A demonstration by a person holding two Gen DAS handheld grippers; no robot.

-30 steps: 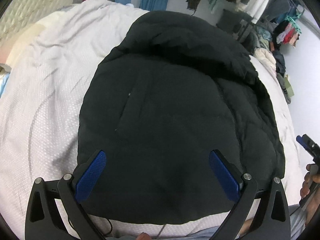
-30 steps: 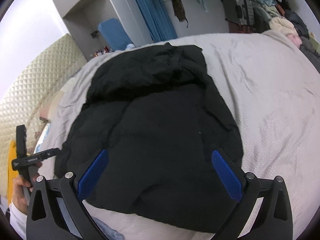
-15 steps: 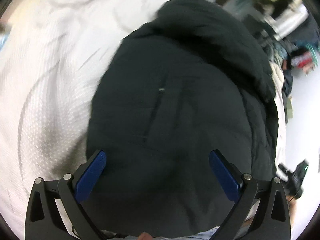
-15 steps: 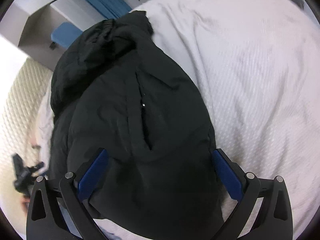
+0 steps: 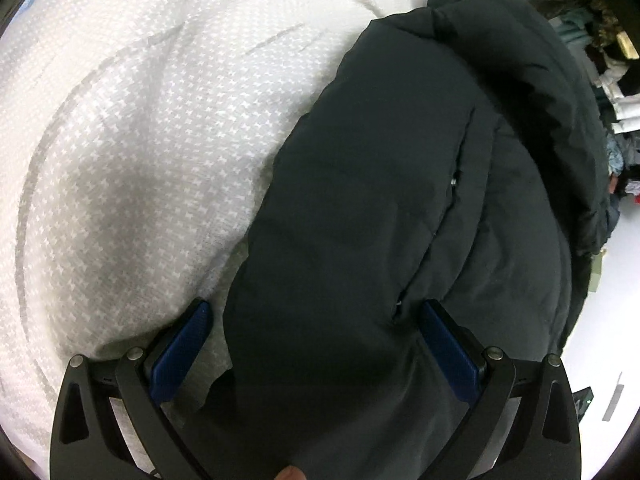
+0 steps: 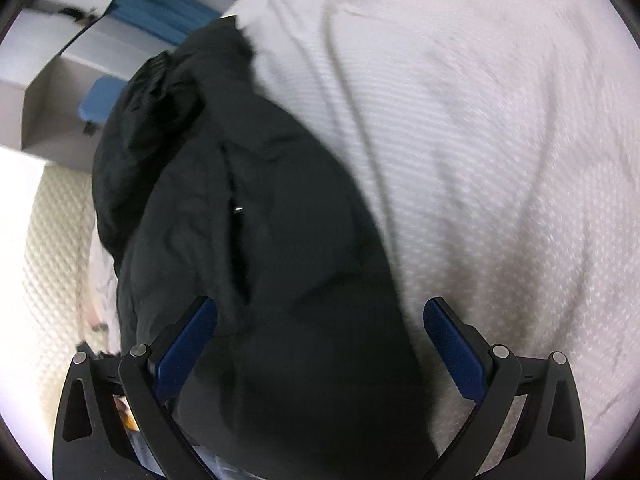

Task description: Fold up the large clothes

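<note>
Your left gripper [image 5: 316, 336]: spread wide over jacket's left hem | your right gripper [image 6: 320, 336]: spread wide over its right hem | black jacket [image 5: 420, 200]: flat on white bedspread [image 5: 120, 140], 2 edges unpinched

the jacket [image 5: 400, 200] lies flat on the bedspread [image 5: 120, 160], hood end farthest from both cameras. the left gripper [image 5: 316, 344] sits over the jacket's near left edge, one finger above the bedspread and the other above the jacket. the right gripper [image 6: 320, 344] does the same at the near right edge, with bare bedspread off to its right.
</note>
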